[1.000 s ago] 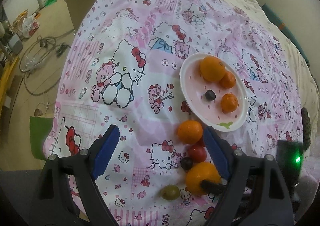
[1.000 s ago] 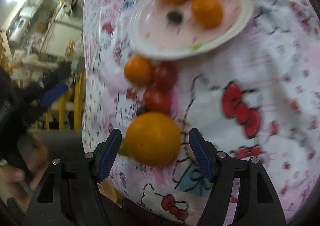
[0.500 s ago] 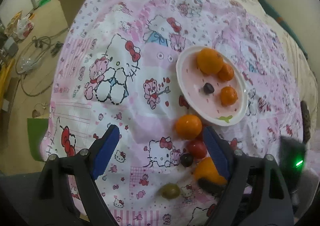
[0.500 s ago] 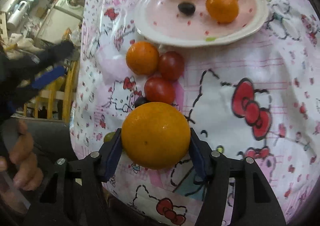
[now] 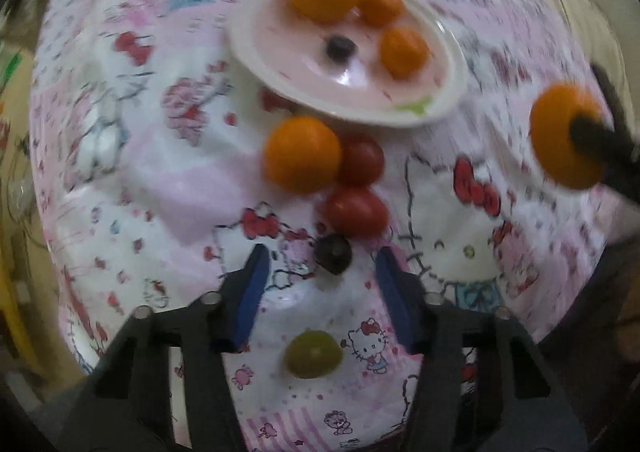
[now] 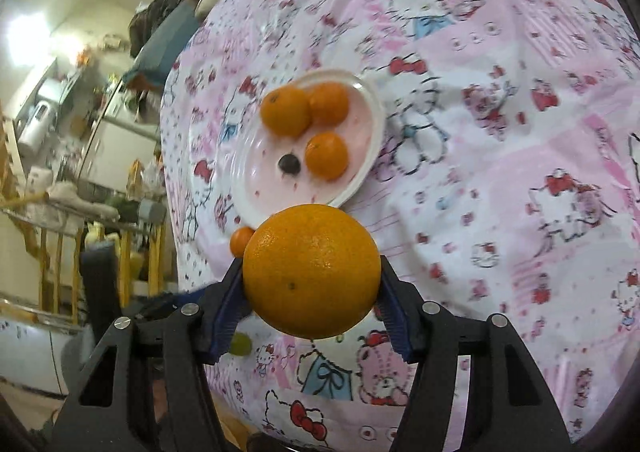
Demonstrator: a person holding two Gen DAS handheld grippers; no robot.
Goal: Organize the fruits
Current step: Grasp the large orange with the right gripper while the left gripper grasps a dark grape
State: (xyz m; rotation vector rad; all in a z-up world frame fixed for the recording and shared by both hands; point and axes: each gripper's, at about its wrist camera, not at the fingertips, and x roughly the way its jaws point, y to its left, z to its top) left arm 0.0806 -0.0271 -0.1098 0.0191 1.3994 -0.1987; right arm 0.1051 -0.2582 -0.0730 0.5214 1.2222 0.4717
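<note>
Right gripper [image 6: 312, 292]: fingers closed on large orange [image 6: 312, 270], pads pressed to both flanks, fruit lifted clear of the bed cover [image 6: 500, 131] and short of the plate [image 6: 368, 99].
Left gripper [image 5: 320, 272]: fingers just narrowed, part open, pads apart from the dark grape [image 5: 334, 254] lying on the cover at the finger tips; nothing gripped yet.
Plate holds 3 small oranges and 1 dark grape. On the cover: 1 small orange [image 5: 302, 153], 2 red tomatoes [image 5: 356, 207], 1 green grape [image 5: 313, 348].

Risks, judged:
- Orange round and smooth; could roll out of the pads if tilted or loosened early.
- Dropped onto the plate, could knock the 3 oranges or tip the plate on soft bedding.
- Dark grape small and soft; could squirt out or get crushed.

Orientation: orange near-spherical, no clear long axis; stem end not identifiable.
</note>
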